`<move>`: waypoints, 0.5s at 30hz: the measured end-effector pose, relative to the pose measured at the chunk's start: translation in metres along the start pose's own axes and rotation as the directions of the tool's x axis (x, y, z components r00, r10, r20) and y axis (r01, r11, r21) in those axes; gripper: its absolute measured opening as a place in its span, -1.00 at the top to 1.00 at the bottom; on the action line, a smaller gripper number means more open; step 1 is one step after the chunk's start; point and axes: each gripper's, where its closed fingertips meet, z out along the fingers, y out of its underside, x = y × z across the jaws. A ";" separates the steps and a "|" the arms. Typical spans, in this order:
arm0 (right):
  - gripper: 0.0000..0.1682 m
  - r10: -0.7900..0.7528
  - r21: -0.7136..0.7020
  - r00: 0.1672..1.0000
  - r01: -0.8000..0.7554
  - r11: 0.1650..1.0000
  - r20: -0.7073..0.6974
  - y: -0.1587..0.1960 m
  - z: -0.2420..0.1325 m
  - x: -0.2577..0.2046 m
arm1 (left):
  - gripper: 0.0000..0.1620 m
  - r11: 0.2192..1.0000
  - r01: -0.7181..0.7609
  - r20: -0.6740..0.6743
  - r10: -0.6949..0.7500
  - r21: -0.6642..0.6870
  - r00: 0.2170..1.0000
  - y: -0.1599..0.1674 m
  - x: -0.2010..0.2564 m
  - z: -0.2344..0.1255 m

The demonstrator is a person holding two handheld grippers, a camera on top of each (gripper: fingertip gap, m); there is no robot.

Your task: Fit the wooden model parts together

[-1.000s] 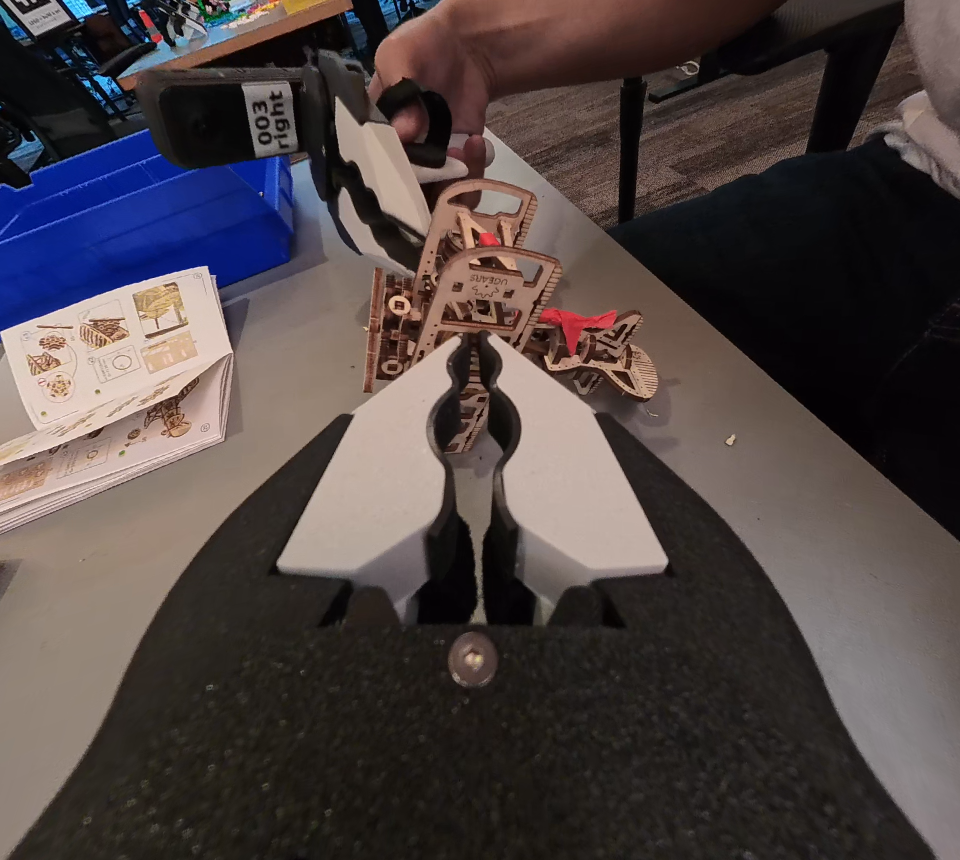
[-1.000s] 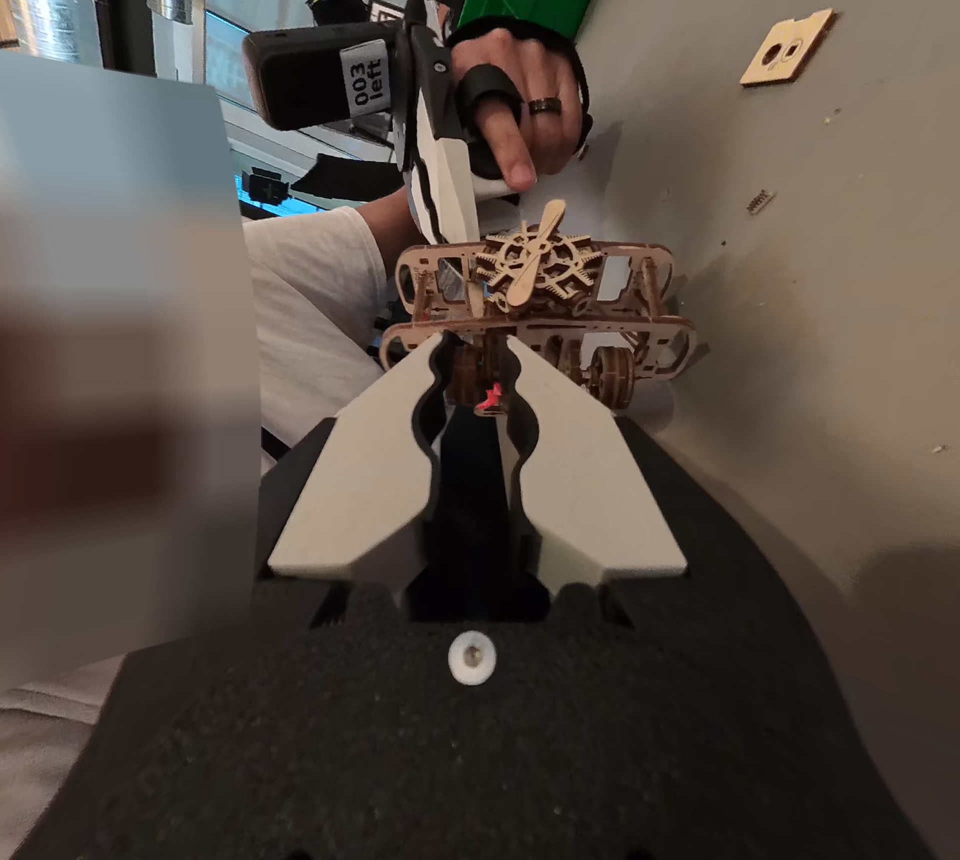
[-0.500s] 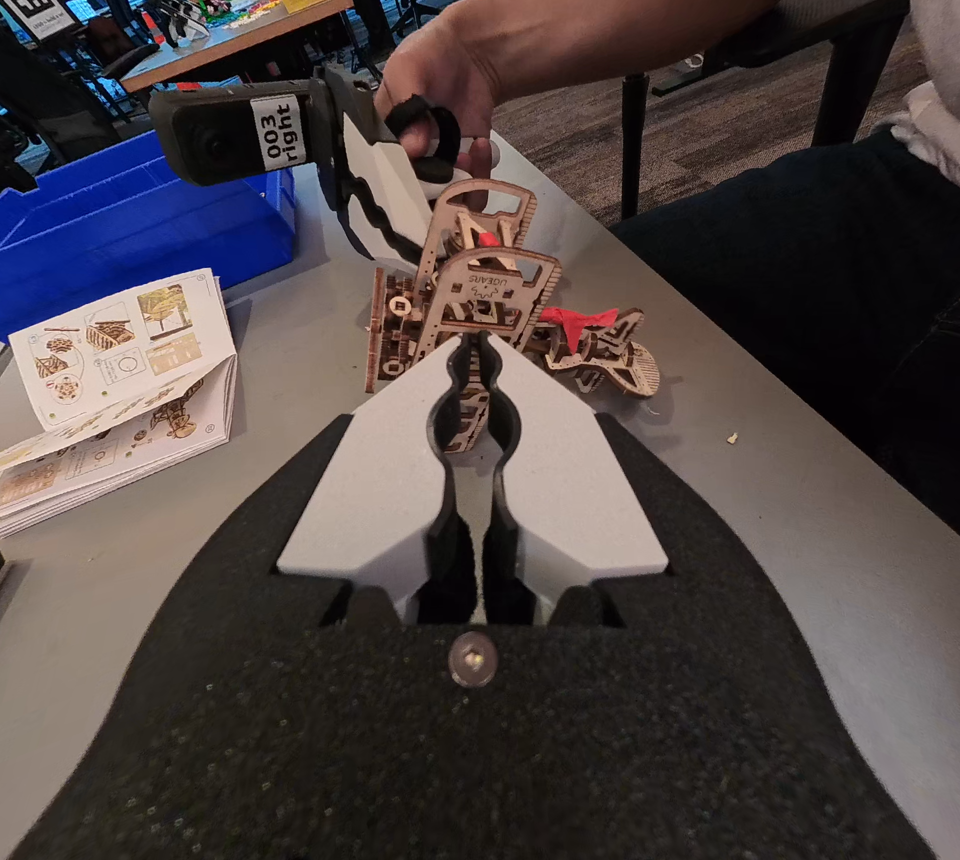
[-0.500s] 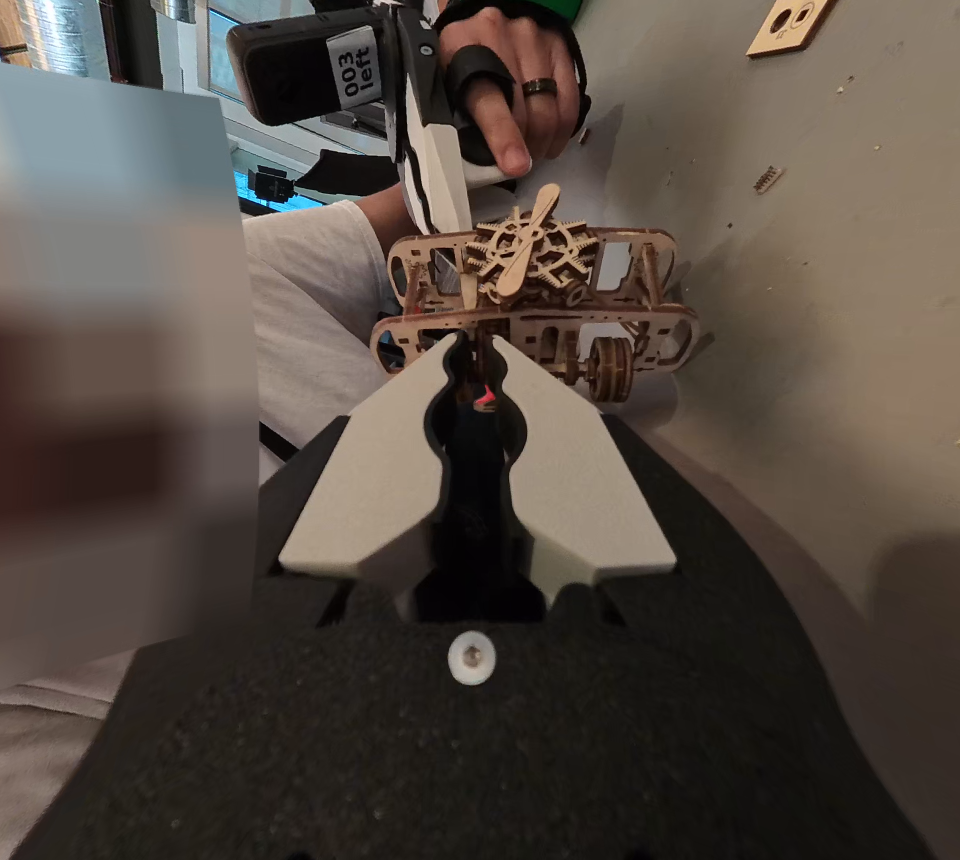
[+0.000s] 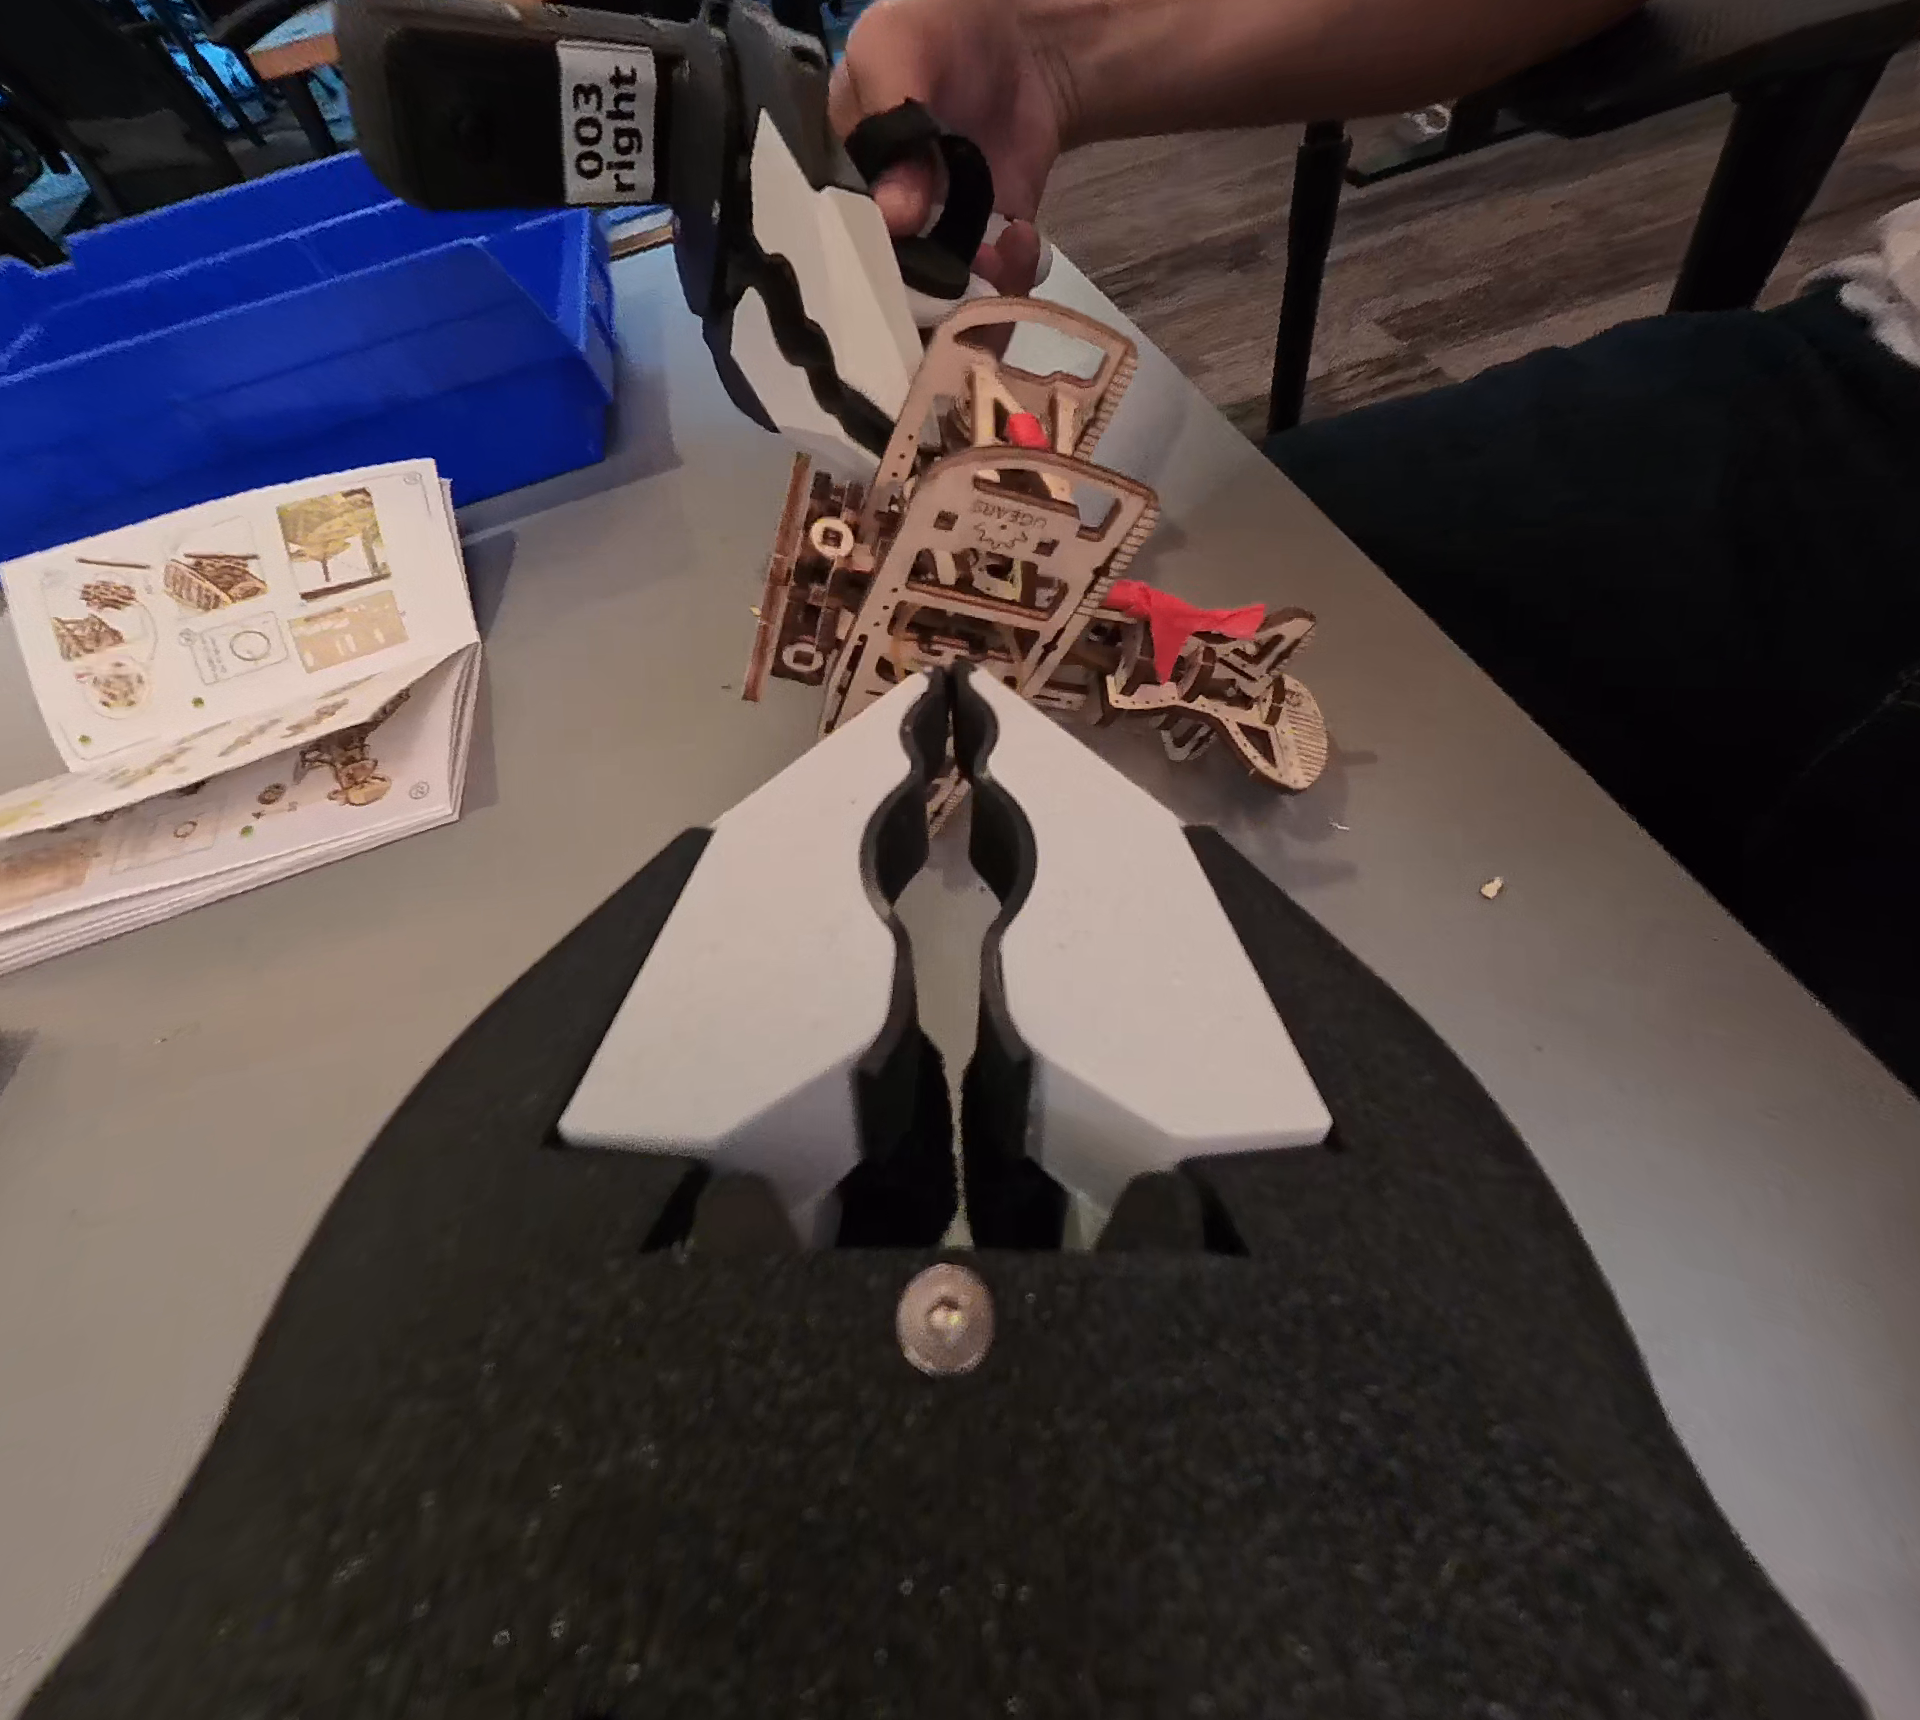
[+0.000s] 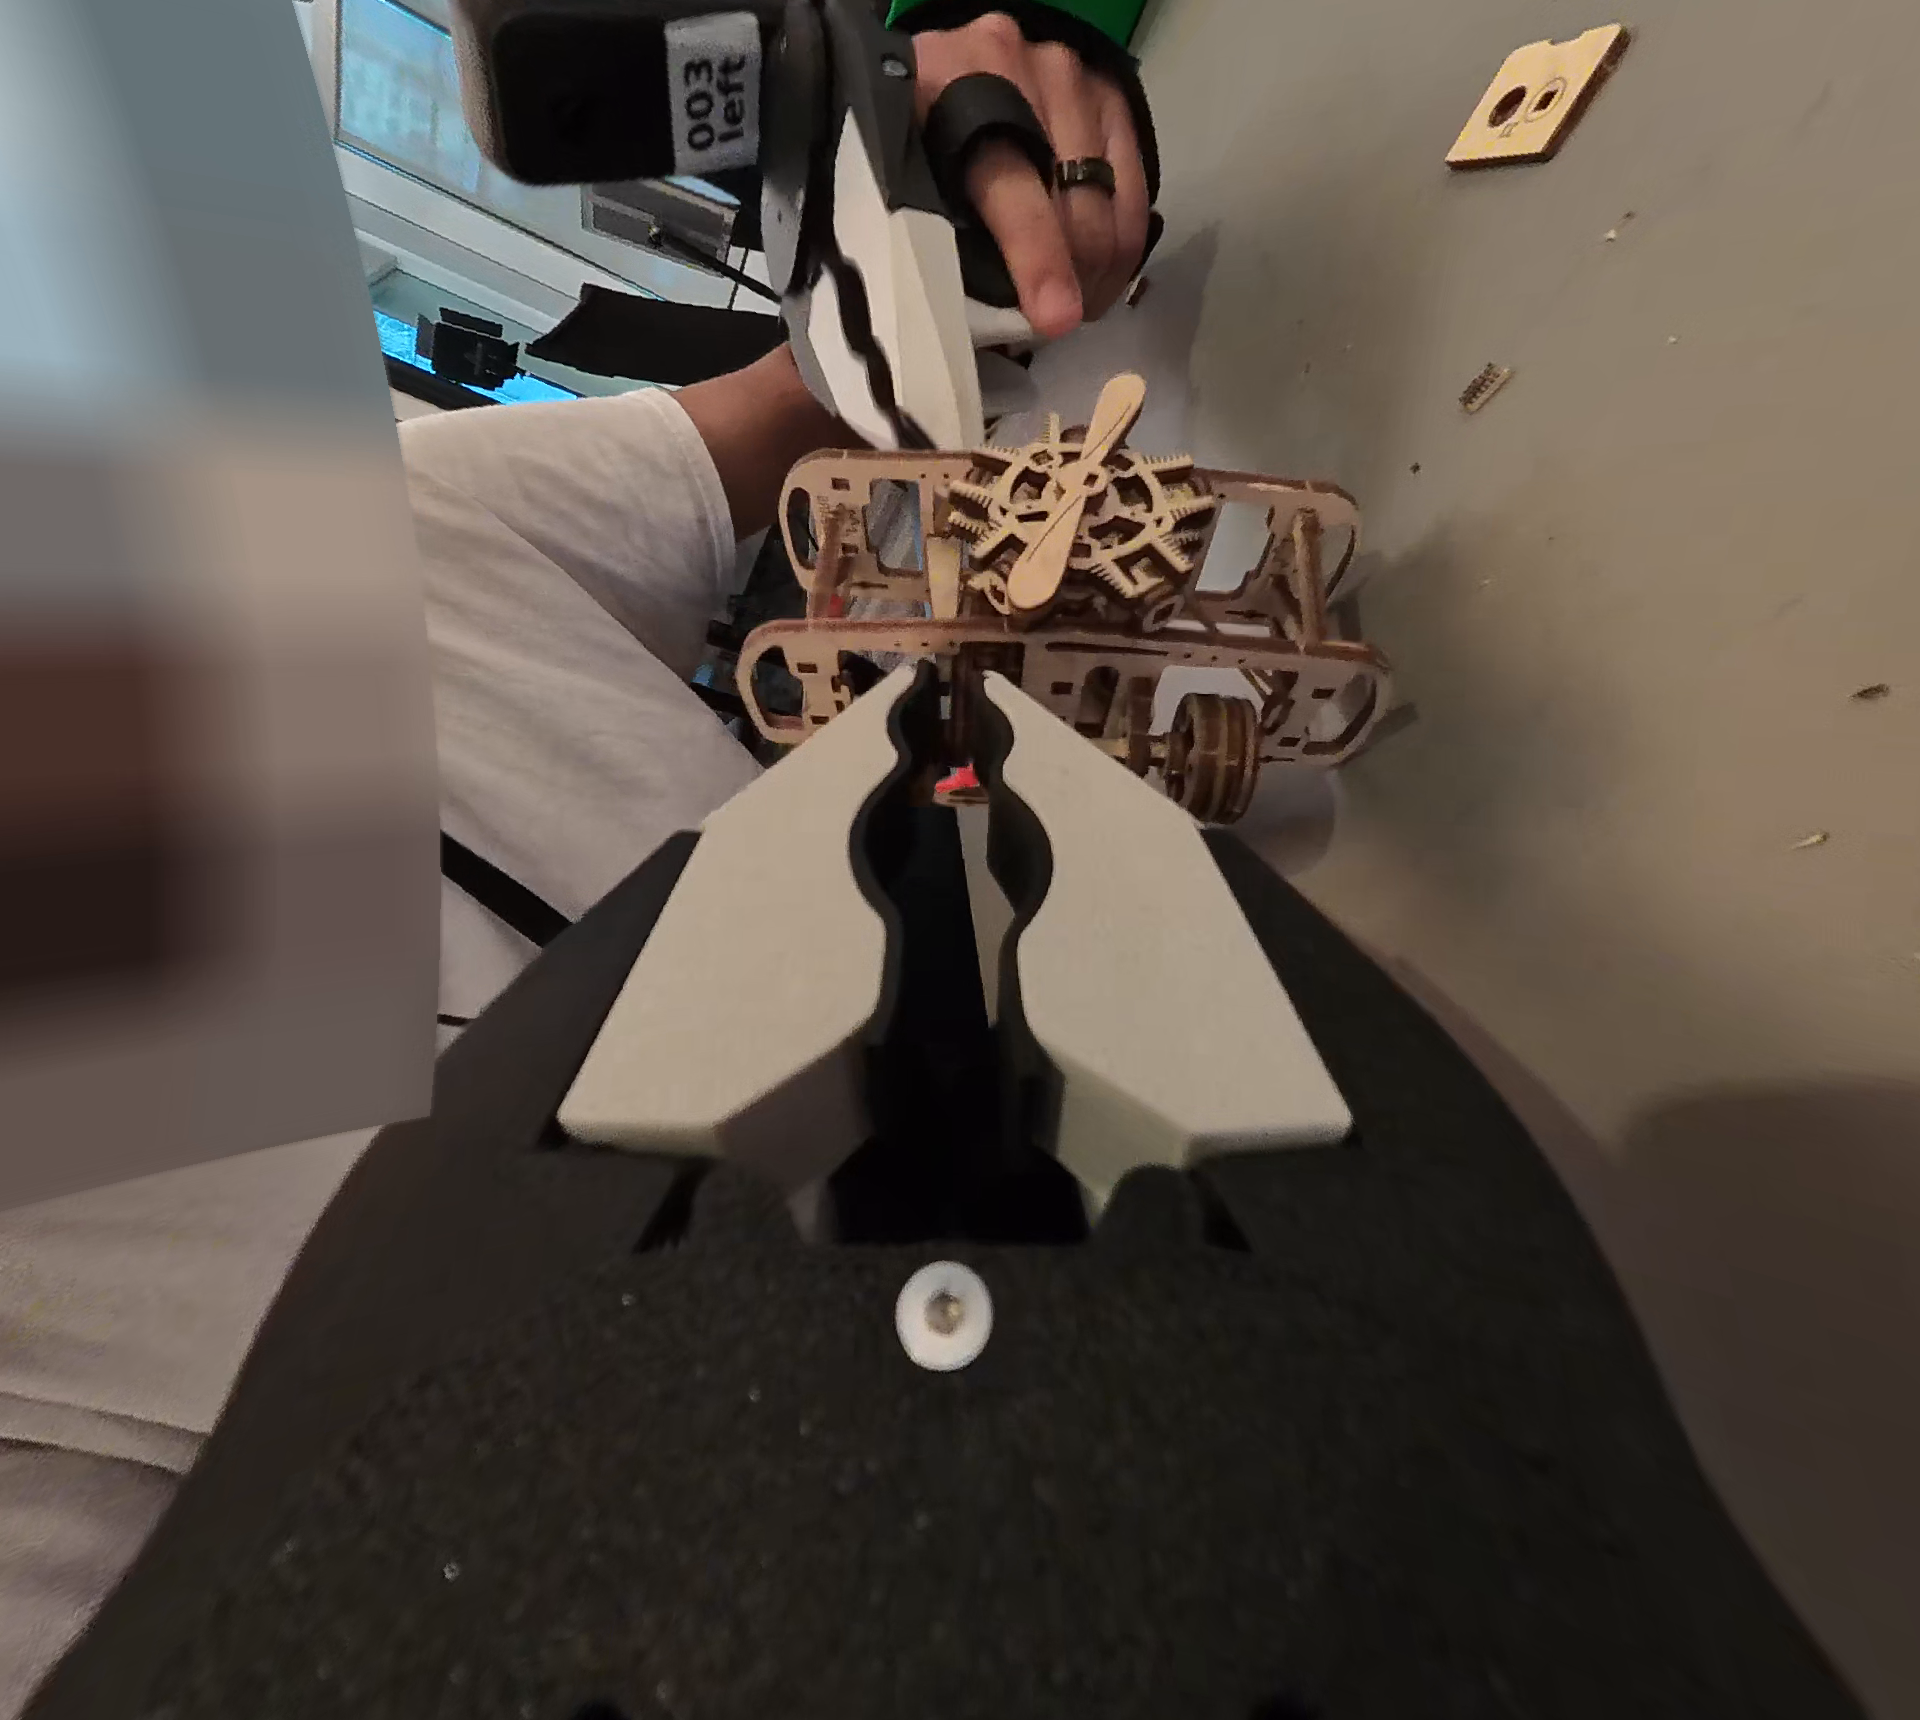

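Left wrist view: left gripper (image 5: 951, 683) clamps the wooden biplane (image 5: 997, 548) wing, steadying it on the bench (image 5: 623, 839); right gripper (image 6: 951, 694) pinches the lower wing.

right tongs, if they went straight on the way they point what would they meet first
The right tongs are already at the wooden biplane, closed on a thin piece at its lower wing. Straight on, they'd press into that wing and the fuselage behind; depth is hard to judge.

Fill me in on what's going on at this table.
A person holds a wooden model biplane between two handheld claws. The left claw is shut on a wing edge; the right claw pinches the lower wing from the front, near the propeller. An instruction booklet lies open beside it.
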 end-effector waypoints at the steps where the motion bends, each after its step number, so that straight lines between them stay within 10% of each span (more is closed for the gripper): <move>1: 0.96 -0.001 -0.003 1.000 0.002 1.000 0.000 0.001 0.000 0.000 | 1.00 1.000 0.024 -0.021 -0.024 0.002 0.999 0.000 0.002 0.000; 15: 0.96 0.013 0.048 1.000 -0.012 0.999 -0.014 -0.001 -0.002 0.003 | 0.29 0.998 -0.065 0.037 0.064 0.015 0.997 -0.003 0.004 0.003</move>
